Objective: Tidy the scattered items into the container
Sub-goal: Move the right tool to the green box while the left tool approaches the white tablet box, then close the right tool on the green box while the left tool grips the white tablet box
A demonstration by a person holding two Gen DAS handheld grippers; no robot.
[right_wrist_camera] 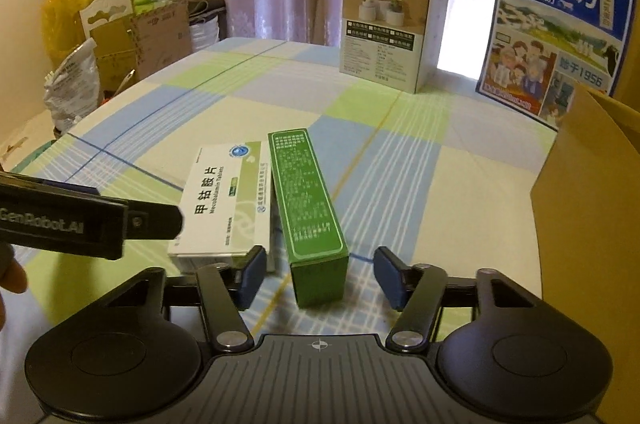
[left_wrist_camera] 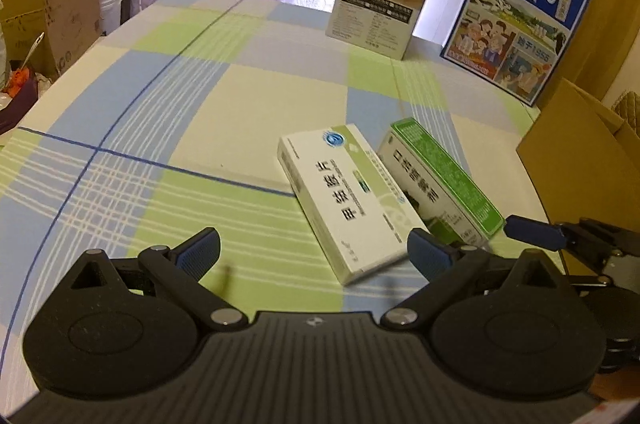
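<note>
1. A bench (right_wrist_camera: 460, 192) is seen covered with a checked cloth of green, blue and cream.
2. A brown cardboard container (right_wrist_camera: 592, 208) is seen at the right edge of the bench, with only its wall and flap in view.
3. A blue milk carton (right_wrist_camera: 560, 24) is stood upright at the far right, and a beige product box (right_wrist_camera: 390, 28) is stood to its left, the two set apart.
4. The left tongs (left_wrist_camera: 314, 256) are held wide apart just above the cloth, with nothing between their pads; the near end of the white medicine box (left_wrist_camera: 344, 200) lies beside the right-hand pad.
5. The right tongs (right_wrist_camera: 320, 276) are held partly apart around the near end of the green box (right_wrist_camera: 308, 200); a gap is seen on each side, so the box is not gripped.
6. The green box is laid flat near the middle of the bench, close beside the white medicine box, outside the container.
7. The white medicine box is laid flat to the left of the green box, printed face up.
</note>
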